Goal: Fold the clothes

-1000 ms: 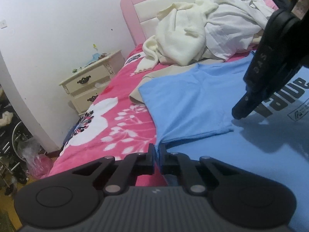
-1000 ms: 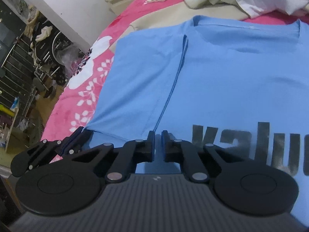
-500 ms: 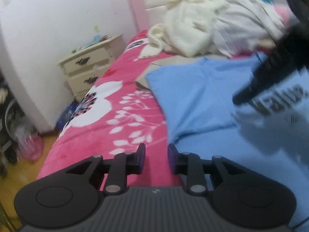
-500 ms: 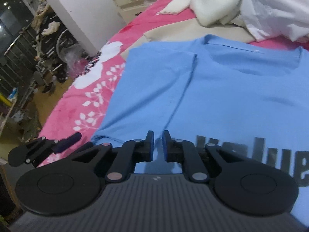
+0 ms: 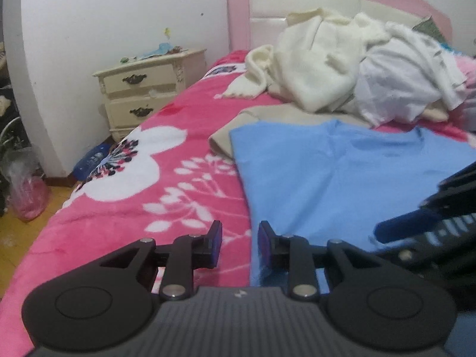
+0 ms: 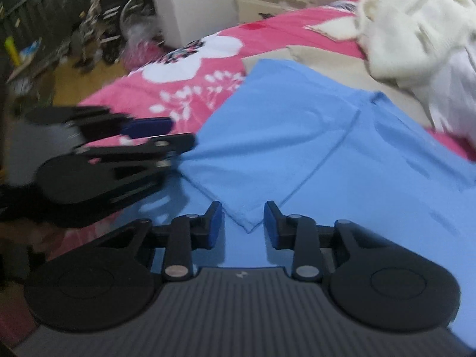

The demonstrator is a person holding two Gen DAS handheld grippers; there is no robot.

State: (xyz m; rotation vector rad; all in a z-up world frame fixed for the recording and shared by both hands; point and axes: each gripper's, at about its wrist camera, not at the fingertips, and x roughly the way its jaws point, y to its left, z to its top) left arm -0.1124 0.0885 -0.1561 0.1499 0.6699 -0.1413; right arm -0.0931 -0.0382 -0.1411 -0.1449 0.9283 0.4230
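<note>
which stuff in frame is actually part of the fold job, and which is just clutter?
In the job:
- blue T-shirt, spread flat on the bed
- left gripper, jaws open at the shirt's edge
- right gripper, jaws open around the sleeve corner

Lying about:
- cream and white clothes pile by the headboard
- beige garment under the shirt
- pink floral blanket
- nightstand

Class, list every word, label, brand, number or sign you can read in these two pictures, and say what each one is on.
None can be read.
Blue T-shirt: its print does not show in either view.
Claw body, left and right: a small pale mark, a logo shape and not letters.
Things on the nightstand: too small and blurred to read.
Pink blanket: white flower pattern only, no words.
</note>
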